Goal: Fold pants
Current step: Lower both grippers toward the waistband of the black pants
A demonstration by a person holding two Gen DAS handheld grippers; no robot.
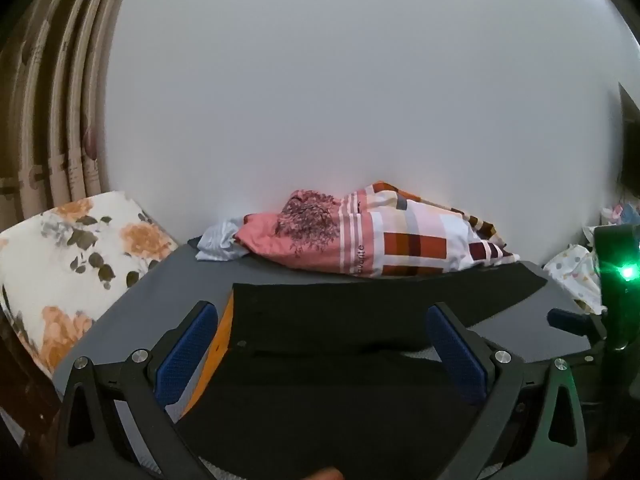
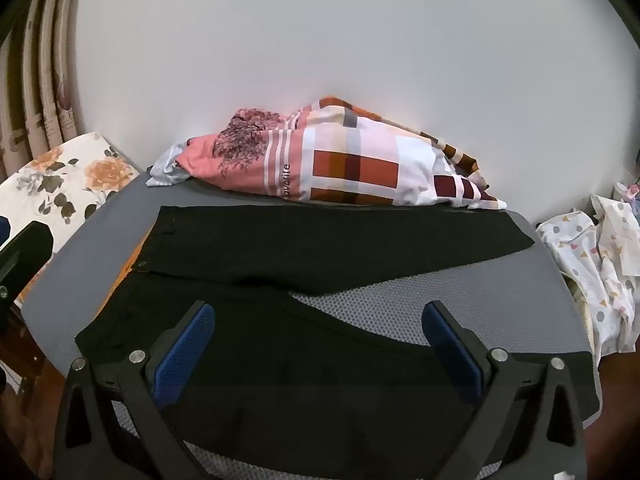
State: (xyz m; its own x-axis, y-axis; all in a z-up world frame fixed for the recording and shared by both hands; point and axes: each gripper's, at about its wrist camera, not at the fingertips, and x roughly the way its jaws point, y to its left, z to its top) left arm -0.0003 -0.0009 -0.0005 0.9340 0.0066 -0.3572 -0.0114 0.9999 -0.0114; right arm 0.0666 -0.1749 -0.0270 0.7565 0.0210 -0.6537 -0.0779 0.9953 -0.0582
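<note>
Black pants [image 2: 304, 240]: lying flat on the grey mat [image 2: 460, 296], legs splayed in a V, waist to the left, unfolded. I am holding the left gripper [image 1: 322, 344] and right gripper [image 2: 320, 344] above the near leg, jaws spread wide, pinching nothing. Risk: I am judging a one-layer pinch could drag the legs askew, toward the patterned pillow [image 2: 352, 164] just behind.

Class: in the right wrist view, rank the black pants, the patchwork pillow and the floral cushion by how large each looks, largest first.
1. black pants, nearest the camera, which exaggerates them
2. patchwork pillow
3. floral cushion, partly cut off at the left edge
</note>
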